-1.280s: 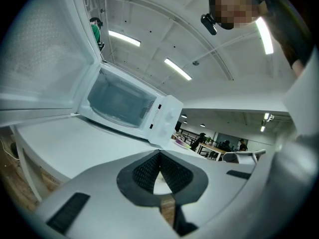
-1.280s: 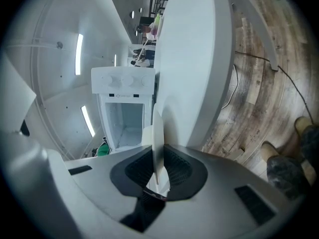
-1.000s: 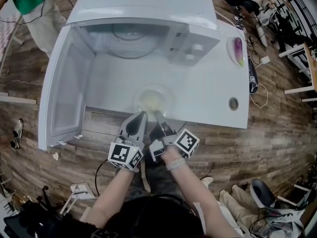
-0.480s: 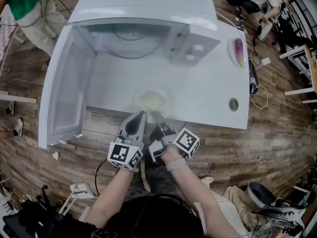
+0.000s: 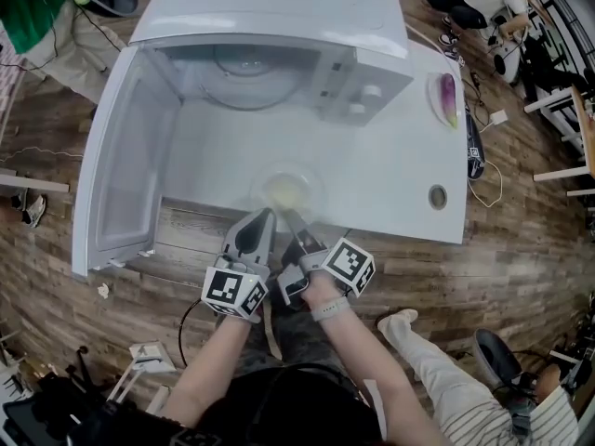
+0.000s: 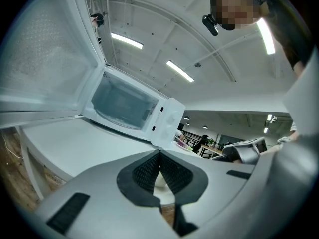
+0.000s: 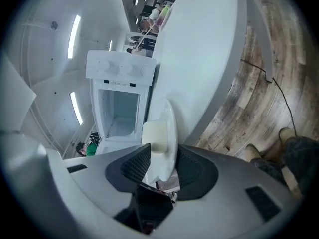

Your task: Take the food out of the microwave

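Observation:
A clear plate (image 5: 290,189) with a pale lump of food (image 5: 284,193) rests on the white table (image 5: 390,175) near its front edge, in front of the open microwave (image 5: 279,54). My right gripper (image 5: 296,219) has the plate's rim (image 7: 168,133) between its jaws. They have just been opening, and the pads stand off the rim, so it is open. The food (image 7: 155,136) sits just past the right gripper (image 7: 162,166). My left gripper (image 5: 265,216) is shut with nothing in it, just left of the plate. The left gripper view shows that gripper (image 6: 159,156) and the microwave (image 6: 129,106) beyond.
The microwave door (image 5: 125,165) hangs wide open to the left, past the table's edge. A small plate with a purple item (image 5: 444,96) sits at the table's right end, and a round fitting (image 5: 438,194) near the front right. A person's leg (image 5: 437,379) is on the floor at lower right.
The right gripper has tilted slightly at the plate's rim; plate and left gripper keep their places. Bystanders have shifted, and a leg has come into view at lower right.

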